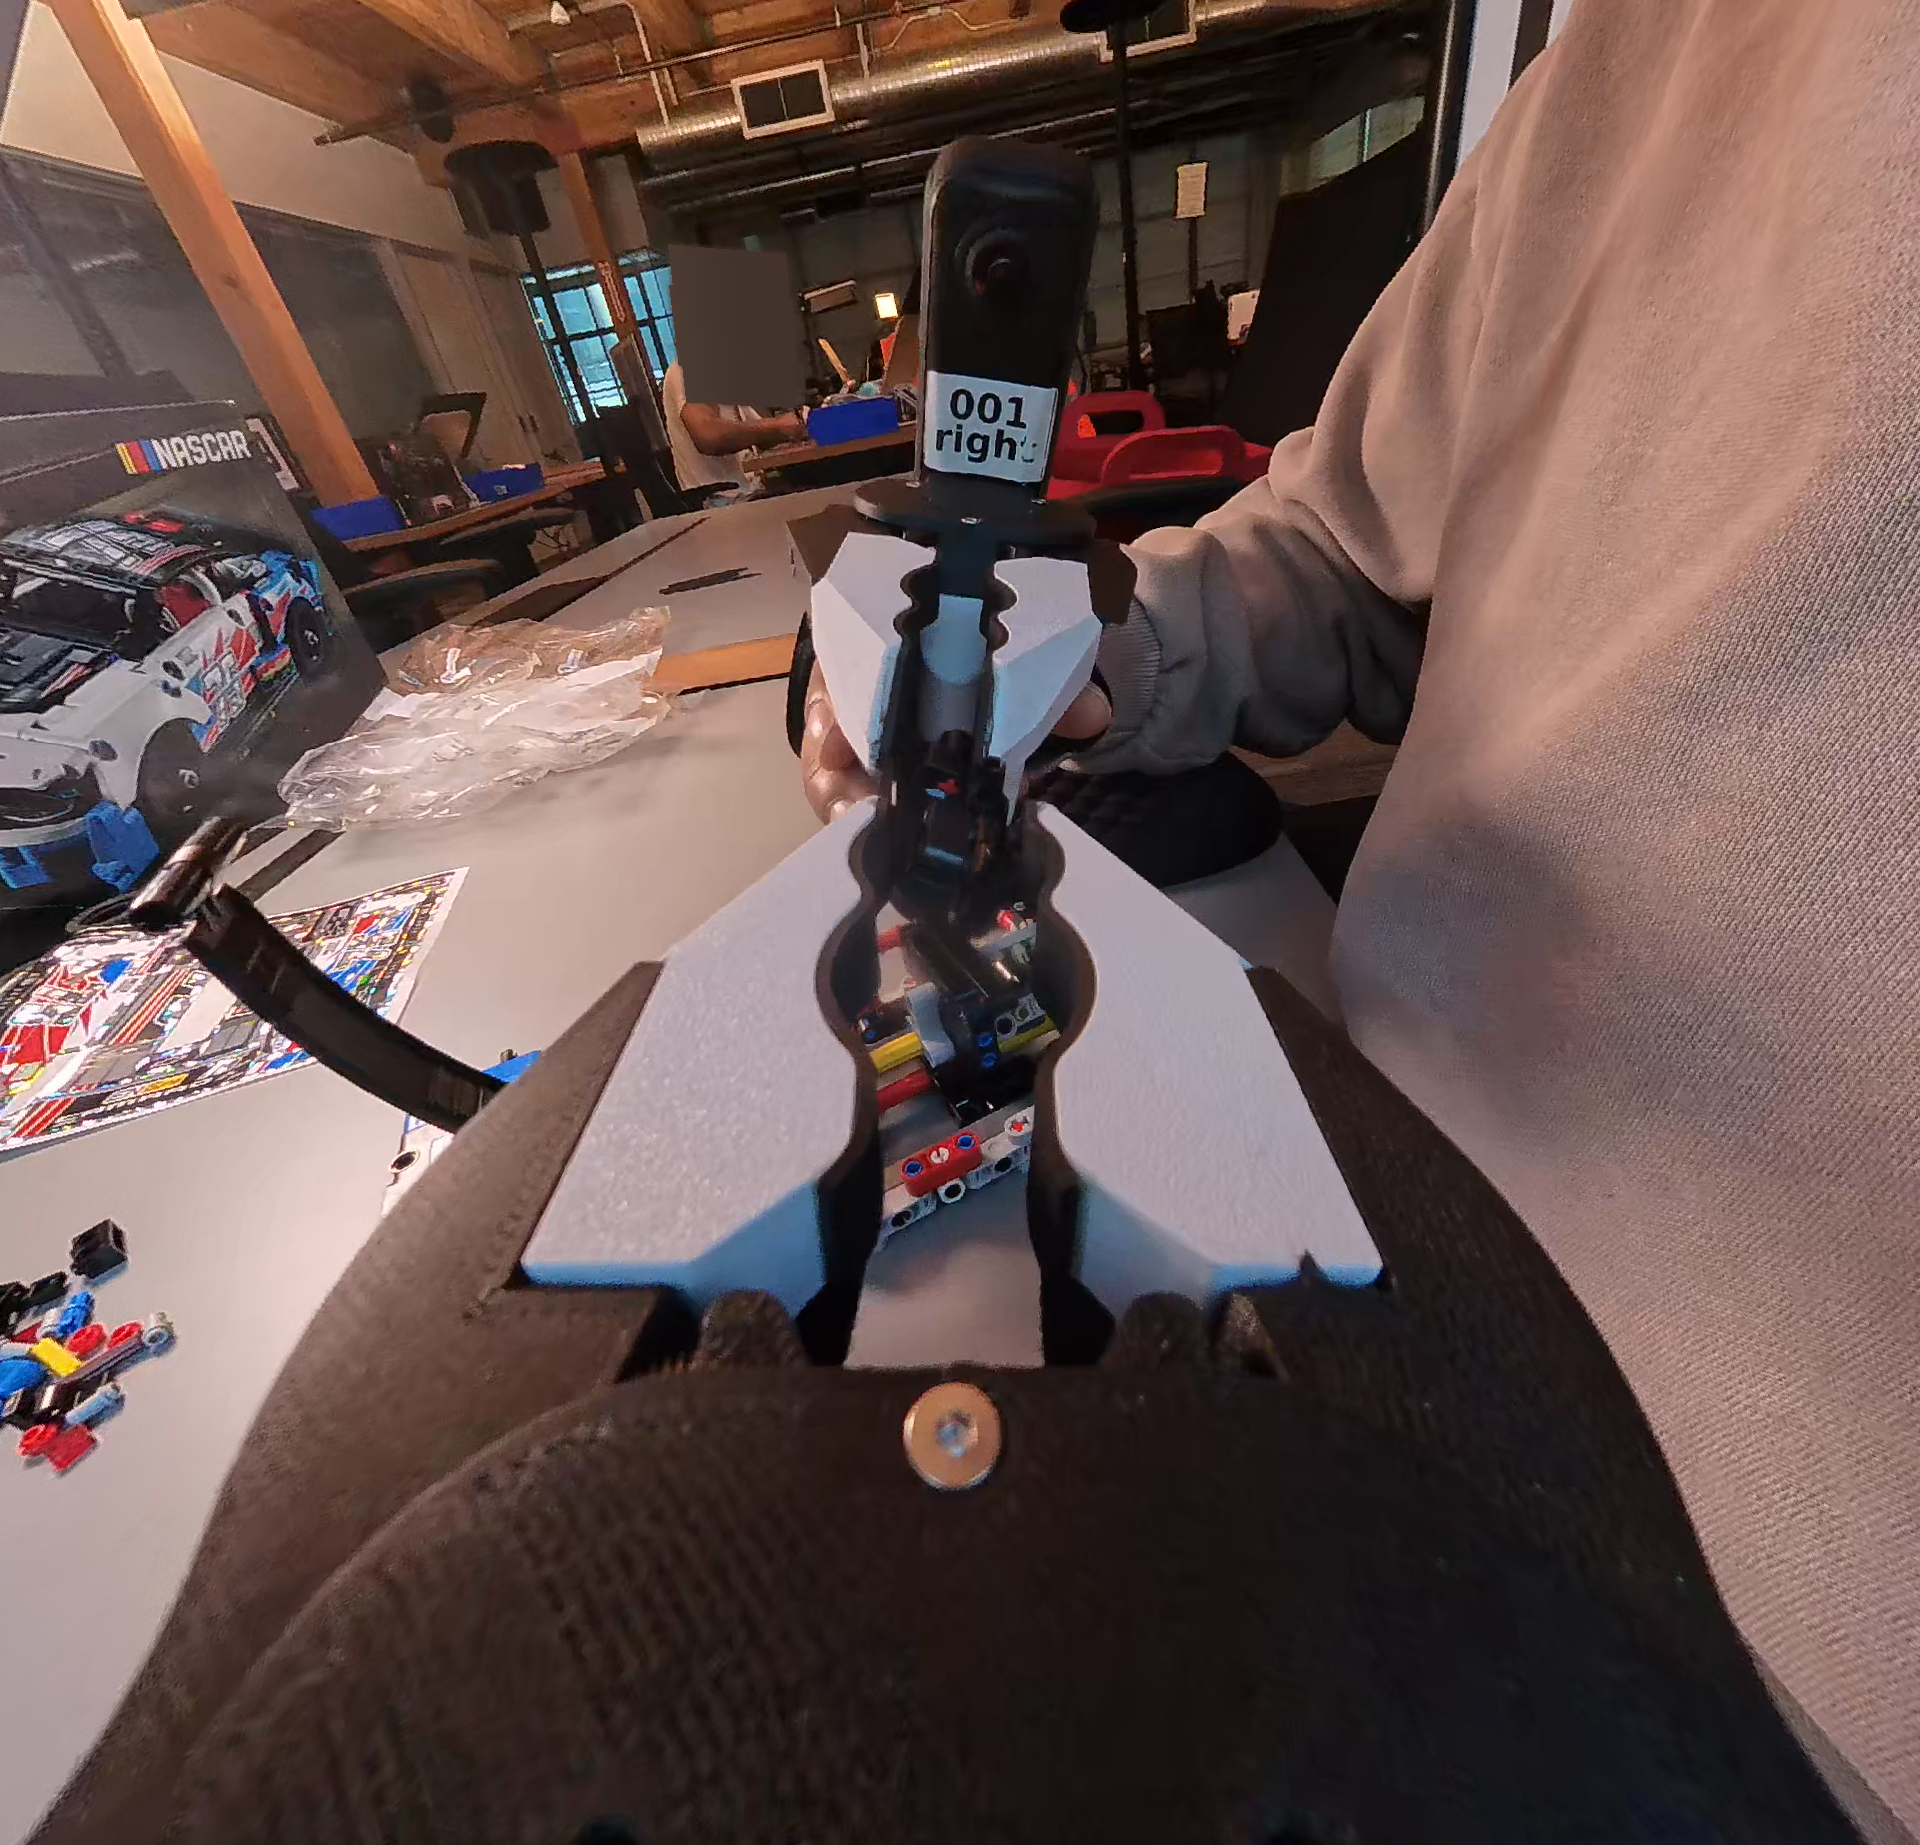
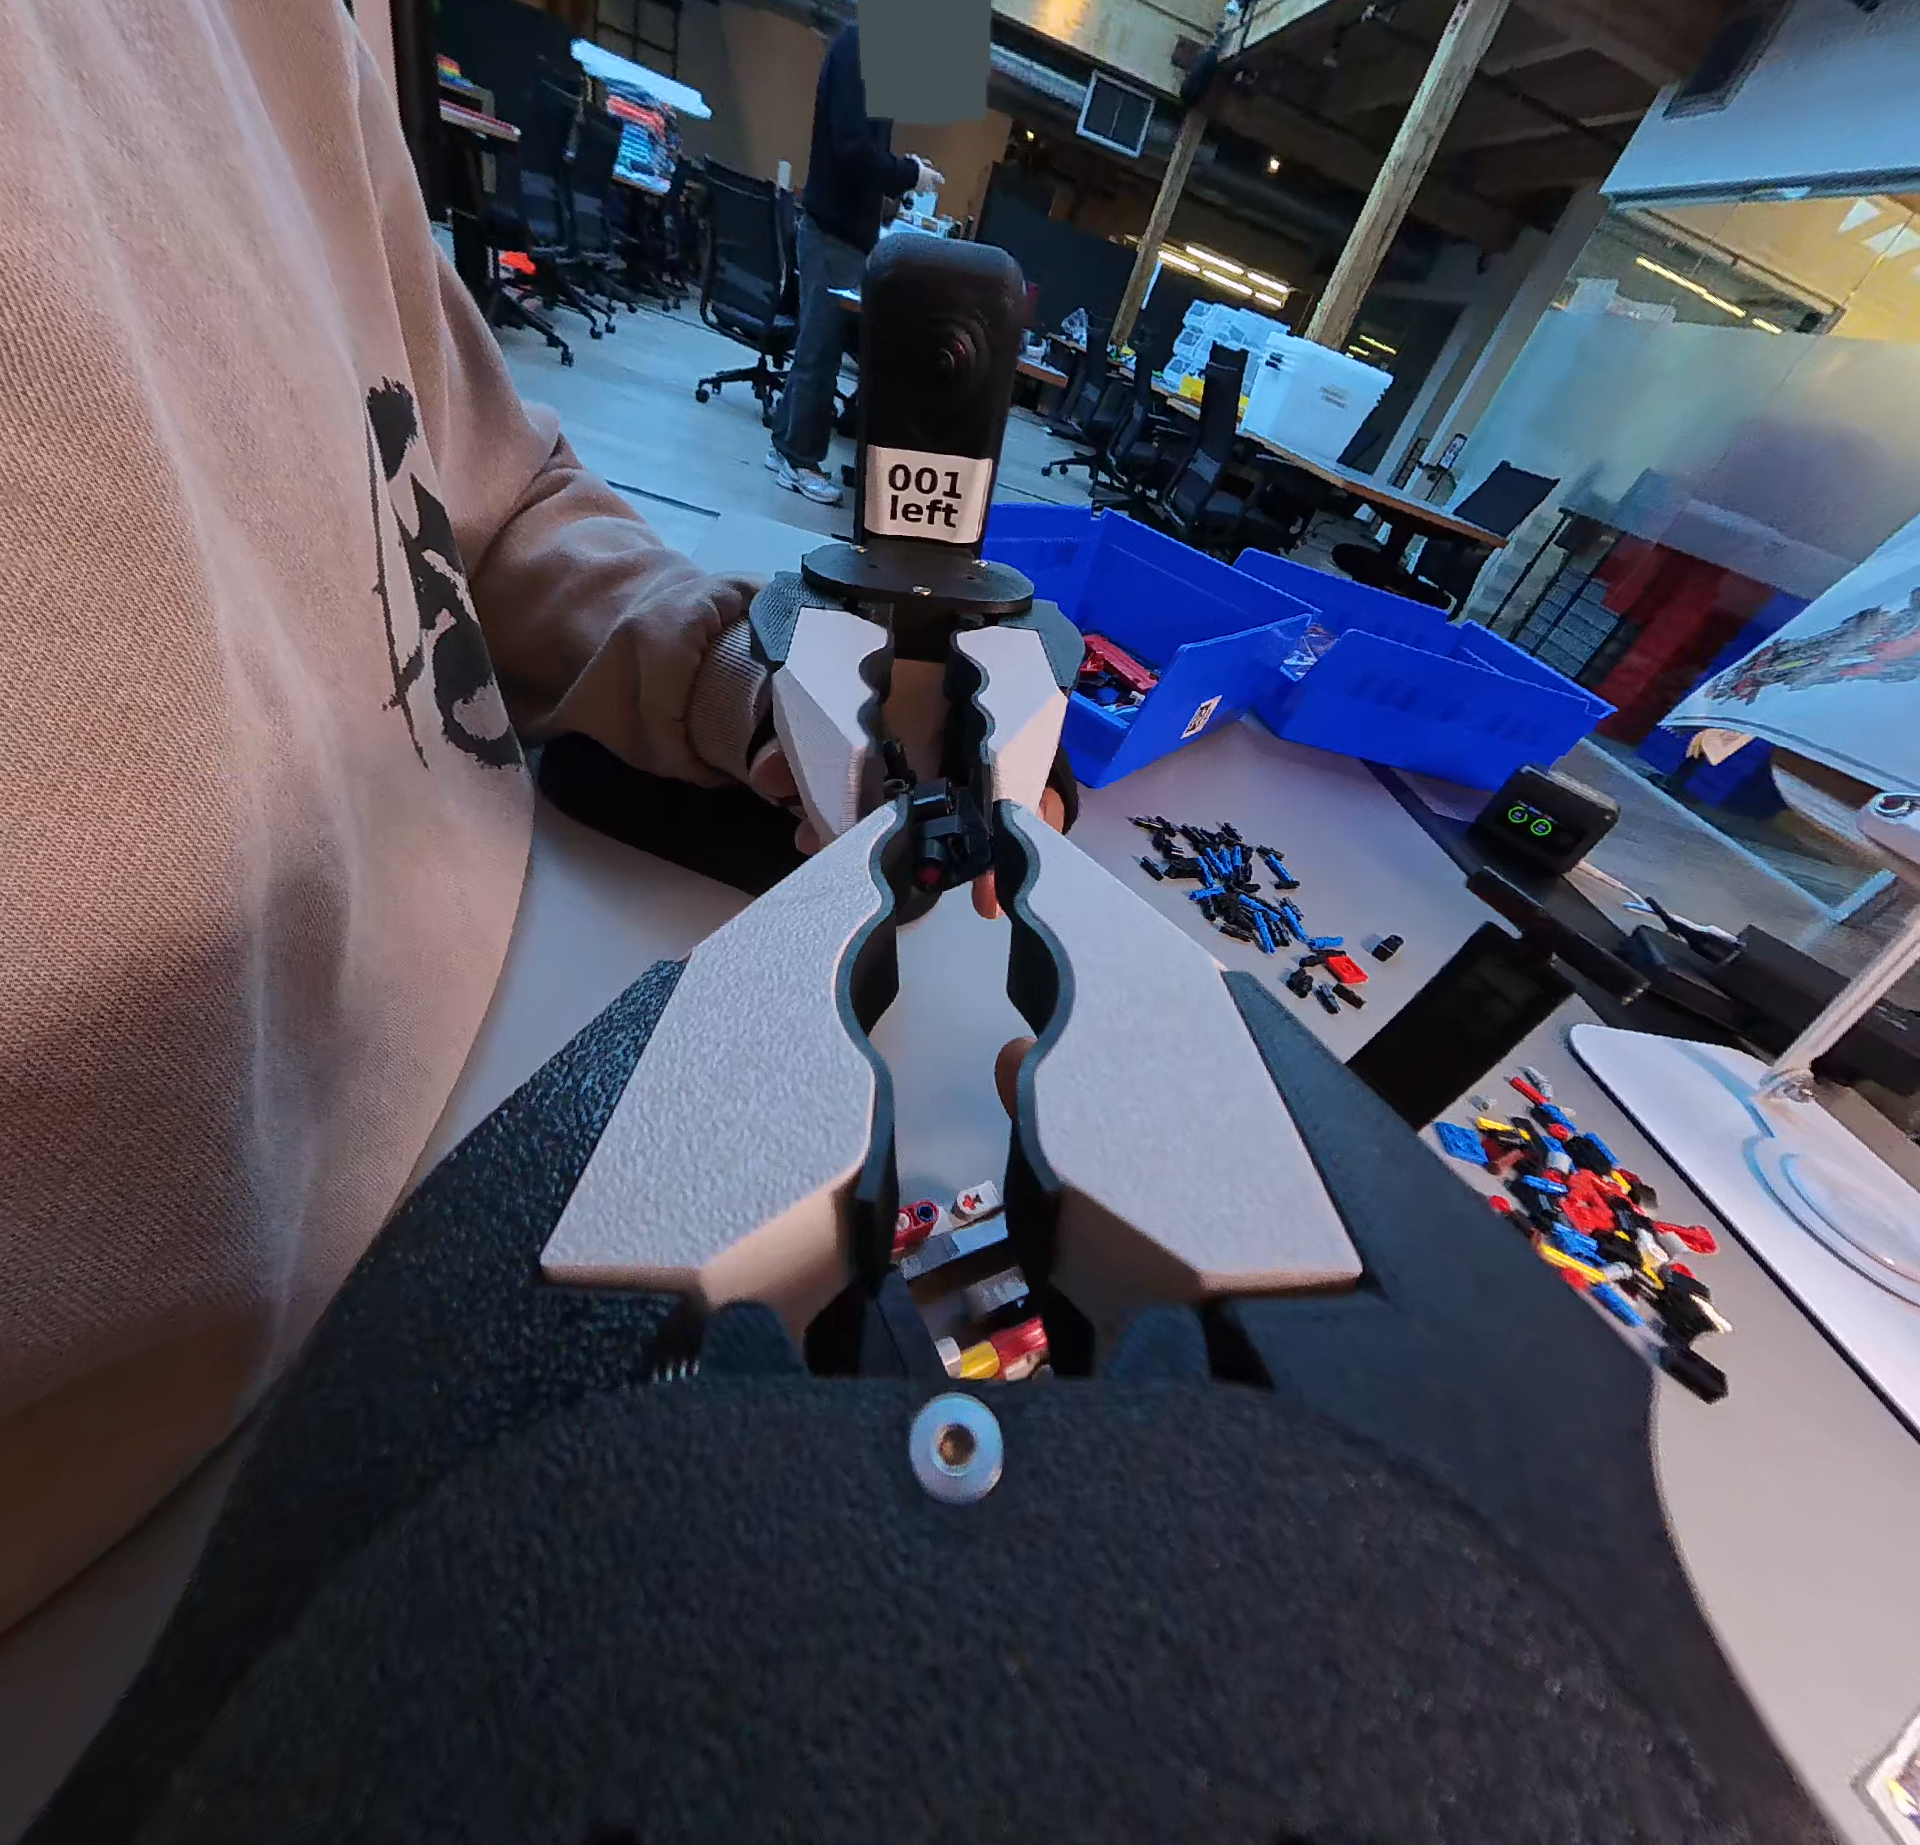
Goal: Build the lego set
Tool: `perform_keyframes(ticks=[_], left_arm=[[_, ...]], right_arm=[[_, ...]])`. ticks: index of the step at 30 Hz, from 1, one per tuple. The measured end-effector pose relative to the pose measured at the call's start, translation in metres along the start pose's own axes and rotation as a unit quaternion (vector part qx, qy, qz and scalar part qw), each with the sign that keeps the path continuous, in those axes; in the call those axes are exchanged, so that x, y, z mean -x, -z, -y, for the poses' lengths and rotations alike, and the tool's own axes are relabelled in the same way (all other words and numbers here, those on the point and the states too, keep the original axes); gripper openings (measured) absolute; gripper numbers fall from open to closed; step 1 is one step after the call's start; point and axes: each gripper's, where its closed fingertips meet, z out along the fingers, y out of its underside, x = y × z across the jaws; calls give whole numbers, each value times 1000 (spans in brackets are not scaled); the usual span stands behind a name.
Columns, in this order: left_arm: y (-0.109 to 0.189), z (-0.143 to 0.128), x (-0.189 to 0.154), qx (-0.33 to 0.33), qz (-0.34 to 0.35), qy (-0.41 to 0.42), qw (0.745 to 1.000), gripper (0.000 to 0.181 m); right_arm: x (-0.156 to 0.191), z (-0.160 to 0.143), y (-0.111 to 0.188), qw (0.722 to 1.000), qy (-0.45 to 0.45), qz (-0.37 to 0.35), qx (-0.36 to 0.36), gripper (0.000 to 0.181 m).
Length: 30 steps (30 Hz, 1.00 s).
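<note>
A small black lego piece [image 1: 948, 803] with a red spot is held in the air between the two grippers, whose tips meet head-on. My left gripper [image 1: 956, 834] is closed on it from the near side; the right gripper sits opposite. In the right wrist view my right gripper [image 2: 945, 839] is closed on the same black piece [image 2: 940, 850], with the left gripper [image 2: 928, 777] facing it. Below, a partly built lego assembly [image 1: 961, 1047] of grey, red, yellow and black parts lies on the table; it also shows in the right wrist view [image 2: 977, 1286].
A lego box [image 1: 156, 652], sticker sheet [image 1: 208, 1006], plastic bags [image 1: 499, 715] and loose pieces [image 1: 62, 1359] lie left. Blue bins [image 2: 1351, 673], a pile of blue and black pins [image 2: 1236, 891], a mixed pile [image 2: 1590, 1213] and a white stand base [image 2: 1714, 1120] lie right. The person's torso is close. The tips of both grippers are at nearly the same place.
</note>
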Motion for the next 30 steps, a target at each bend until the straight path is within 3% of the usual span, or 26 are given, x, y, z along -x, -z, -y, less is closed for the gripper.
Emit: perform_keyframes(ticks=[11,18,24,30], left_arm=[[1,-3,4,24,11,-4,1000,17],[0,-13,11,54,21,21,998,17],[-3,-21,12,81,28,31,996,17],[-2,-20,14,73,25,87,993,18]], right_arm=[[-5,4,2,995,-97,17,-25,12],[-1,4,3,998,-57,22,12,18],[0,-16,-2,995,2,14,95,4],[0,-14,-3,994,47,12,99,2]])
